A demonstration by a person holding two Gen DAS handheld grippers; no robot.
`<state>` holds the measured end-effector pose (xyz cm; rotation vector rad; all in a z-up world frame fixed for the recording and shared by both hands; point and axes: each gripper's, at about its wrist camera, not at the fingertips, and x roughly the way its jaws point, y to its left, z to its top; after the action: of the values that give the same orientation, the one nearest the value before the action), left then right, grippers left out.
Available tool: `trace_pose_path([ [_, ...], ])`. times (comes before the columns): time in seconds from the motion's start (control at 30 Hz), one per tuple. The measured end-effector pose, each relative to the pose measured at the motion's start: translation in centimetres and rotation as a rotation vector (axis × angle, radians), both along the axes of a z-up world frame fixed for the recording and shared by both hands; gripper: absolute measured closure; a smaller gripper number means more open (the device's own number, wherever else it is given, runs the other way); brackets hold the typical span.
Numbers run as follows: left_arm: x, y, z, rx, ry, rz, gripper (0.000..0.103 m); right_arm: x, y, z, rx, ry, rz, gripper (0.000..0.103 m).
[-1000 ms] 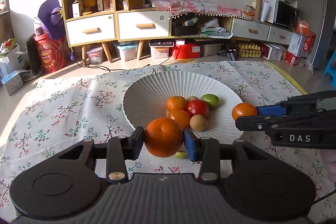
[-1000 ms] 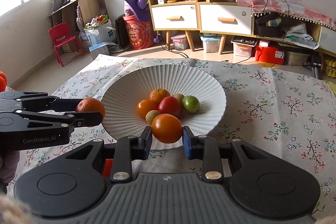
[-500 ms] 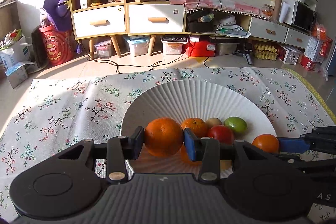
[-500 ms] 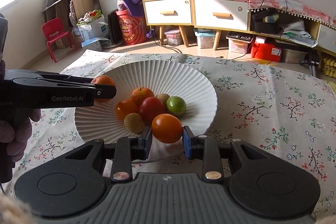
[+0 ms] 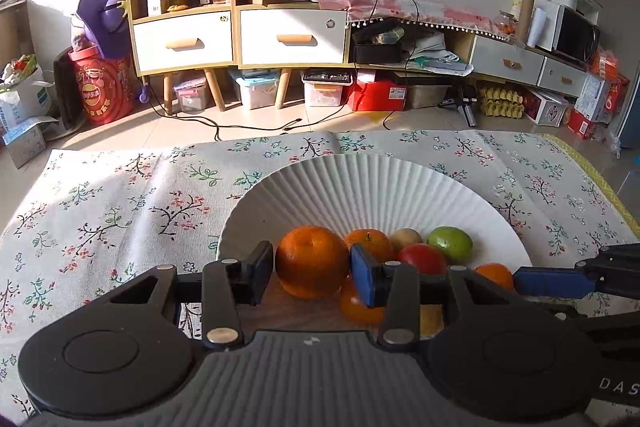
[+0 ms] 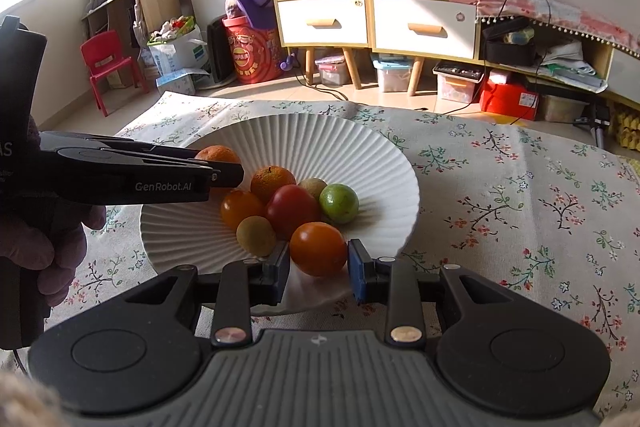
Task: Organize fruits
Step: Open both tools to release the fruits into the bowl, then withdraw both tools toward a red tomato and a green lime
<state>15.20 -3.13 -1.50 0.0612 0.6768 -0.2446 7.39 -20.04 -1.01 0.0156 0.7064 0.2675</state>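
My left gripper is shut on a large orange and holds it over the left part of a white ribbed plate. It shows from the side in the right wrist view. My right gripper is shut on a small orange tomato over the plate's near rim. On the plate lie a mandarin, a red tomato, a lime, another orange fruit and two small tan fruits.
The plate sits on a floral tablecloth covering the table. Beyond the table's far edge are the floor, a cabinet with drawers and storage boxes. A red child's chair stands at the left.
Both grippers have moved forward with their fruit, from in front of the plate to over it. The left one has come in over the plate's left part.
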Motion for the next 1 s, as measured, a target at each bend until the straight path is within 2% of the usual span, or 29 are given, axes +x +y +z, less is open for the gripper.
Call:
trace_pose_path([
  [0.1, -0.3, 0.0, 0.5, 0.014, -0.018, -0.002, 0.061, 0.0, 0.0, 0.3, 0.006, -0.001, -0.004, 0.073],
  [0.23, -1.3, 0.5, 1.2, 0.024, -0.039, 0.001, 0.05, -0.4, -0.1, 0.7, 0.027, -0.004, -0.001, 0.055],
  [0.47, -3.1, 1.5, 1.9, 0.018, -0.054, 0.021, 0.036, -1.4, 0.0, 1.4, 0.04, -0.014, 0.006, 0.039],
  [0.77, -5.5, 1.9, 1.4, 0.042, -0.012, 0.02, 0.029, -2.7, 0.5, 1.8, 0.025, -0.023, 0.012, 0.03],
  [1.0, -6.9, 2.5, 0.6, 0.054, 0.024, 0.012, 0.028, -3.7, 0.4, 1.9, 0.042, -0.025, 0.018, 0.023],
])
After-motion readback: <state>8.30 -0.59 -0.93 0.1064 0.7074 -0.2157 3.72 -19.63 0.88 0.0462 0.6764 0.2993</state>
